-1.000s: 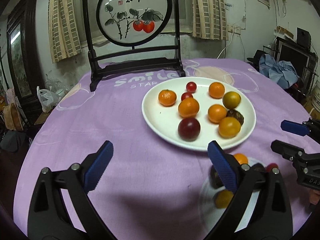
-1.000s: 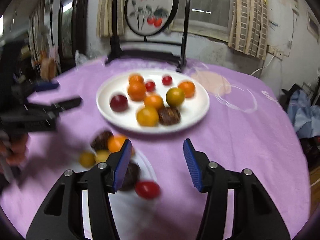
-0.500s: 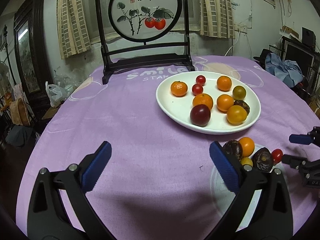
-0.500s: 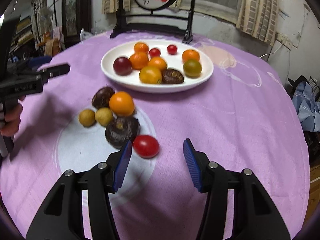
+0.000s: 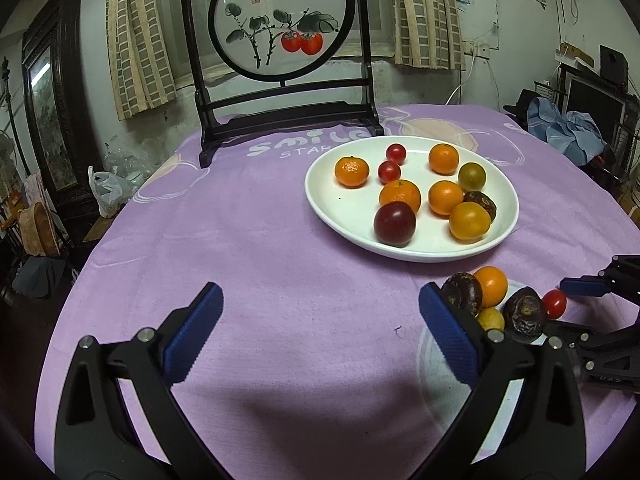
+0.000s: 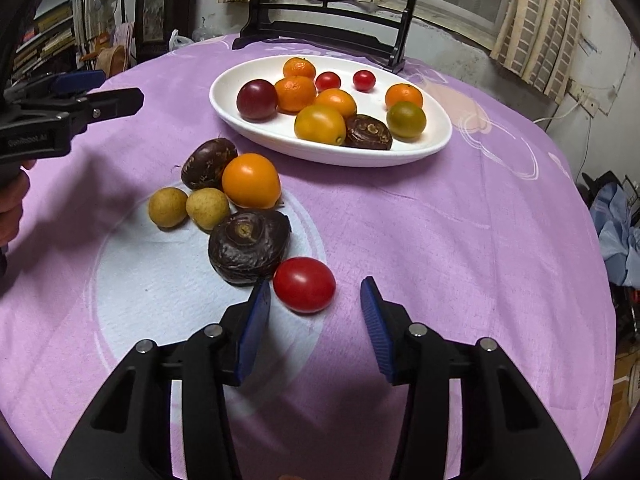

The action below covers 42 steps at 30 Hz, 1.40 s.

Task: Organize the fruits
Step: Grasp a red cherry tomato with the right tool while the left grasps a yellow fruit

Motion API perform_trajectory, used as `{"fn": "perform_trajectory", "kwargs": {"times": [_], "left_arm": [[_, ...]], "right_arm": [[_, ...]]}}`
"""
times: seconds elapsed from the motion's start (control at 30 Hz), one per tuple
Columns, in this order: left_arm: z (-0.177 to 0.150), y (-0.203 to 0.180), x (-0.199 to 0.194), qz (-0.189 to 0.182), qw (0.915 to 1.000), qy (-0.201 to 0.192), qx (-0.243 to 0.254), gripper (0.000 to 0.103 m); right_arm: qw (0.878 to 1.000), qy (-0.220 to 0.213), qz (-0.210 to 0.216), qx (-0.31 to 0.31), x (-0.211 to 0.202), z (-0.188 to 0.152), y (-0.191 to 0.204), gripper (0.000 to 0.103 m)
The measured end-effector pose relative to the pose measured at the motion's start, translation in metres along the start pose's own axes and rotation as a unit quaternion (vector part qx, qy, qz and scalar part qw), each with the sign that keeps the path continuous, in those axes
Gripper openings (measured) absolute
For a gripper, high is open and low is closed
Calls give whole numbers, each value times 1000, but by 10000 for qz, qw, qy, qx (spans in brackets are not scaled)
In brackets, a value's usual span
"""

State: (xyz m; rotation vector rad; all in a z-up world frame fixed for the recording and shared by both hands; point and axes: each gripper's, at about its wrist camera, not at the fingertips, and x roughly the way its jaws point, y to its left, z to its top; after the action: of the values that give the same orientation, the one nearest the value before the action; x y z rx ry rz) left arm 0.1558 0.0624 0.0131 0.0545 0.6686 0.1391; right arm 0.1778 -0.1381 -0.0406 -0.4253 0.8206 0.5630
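Observation:
A white oval plate (image 6: 256, 136) (image 5: 336, 220) on the purple cloth holds several oranges, cherry tomatoes, a plum and a dark fruit. Loose on the cloth lie a red cherry tomato (image 6: 305, 285) (image 5: 554, 303), a dark wrinkled fruit (image 6: 248, 245) (image 5: 524, 315), an orange (image 6: 251, 181), a second dark fruit (image 6: 209, 163) and two small yellow fruits (image 6: 168, 207). My right gripper (image 6: 315, 328) is open, its fingertips just short of the red tomato on either side. My left gripper (image 5: 320, 336) is open and empty over bare cloth, left of the loose fruits.
A dark wooden stand with a round painted screen (image 5: 282, 20) stands at the table's far edge behind the plate. The round table's edge drops off at left (image 5: 80, 264) and right. Clutter and blue cloth (image 5: 568, 128) lie beyond the table.
My right gripper has moved forward and down toward the loose fruits; the red tomato now sits just ahead of its open fingertips. The left gripper has pulled back and panned left slightly.

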Motion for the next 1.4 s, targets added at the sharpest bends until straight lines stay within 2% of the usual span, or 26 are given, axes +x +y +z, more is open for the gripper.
{"fn": "perform_trajectory", "kwargs": {"times": [0.2, 0.3, 0.37, 0.4, 0.5, 0.53, 0.63, 0.67, 0.7, 0.8, 0.87, 0.9, 1.17, 1.4], "left_arm": [[-1, 1, 2, -81, 9999, 97, -41, 100], [-2, -1, 5, -208, 9996, 202, 11, 100], [-3, -5, 7, -443, 9985, 321, 75, 100], [-5, -8, 8, -694, 9967, 409, 127, 100], [-9, -21, 6, -1266, 9900, 517, 349, 98], [-11, -27, 5, -1413, 9874, 525, 492, 96], [-19, -44, 4, -1749, 9786, 667, 859, 79], [-22, -49, 5, -1822, 9758, 741, 952, 70], [-24, -53, 6, -1860, 9738, 802, 1032, 63], [-29, -62, 12, -1863, 9711, 936, 1159, 54], [-32, -66, 17, -1888, 9693, 1028, 1195, 42], [-33, -68, 19, -1858, 9691, 1051, 1235, 39], [-38, -72, 23, -1707, 9710, 1052, 1301, 36], [-37, -72, 22, -1612, 9727, 1008, 1329, 27]], "right_arm": [[9998, -115, 66, -142, 0, 0, 6, 33], [9997, -194, 175, 35, -5, 1, 1, 31], [9981, -283, 420, 363, -10, 1, -7, 31], [9962, -348, 553, 569, -13, 2, -13, 31], [9931, -437, 596, 911, -18, 3, -24, 31], [9924, -436, 577, 994, -18, 3, -28, 31], [9916, -411, 504, 1118, -18, 3, -32, 31], [9914, -398, 487, 1145, -17, 3, -33, 31], [9913, -388, 482, 1160, -17, 3, -33, 31], [9912, -378, 478, 1176, -18, 2, -33, 31], [9917, -366, 453, 1147, -18, 2, -31, 31], [9920, -358, 446, 1129, -17, 3, -30, 31], [9933, -354, 392, 1025, -17, 3, -25, 31], [9938, -359, 403, 973, -20, 2, -22, 31]]}}
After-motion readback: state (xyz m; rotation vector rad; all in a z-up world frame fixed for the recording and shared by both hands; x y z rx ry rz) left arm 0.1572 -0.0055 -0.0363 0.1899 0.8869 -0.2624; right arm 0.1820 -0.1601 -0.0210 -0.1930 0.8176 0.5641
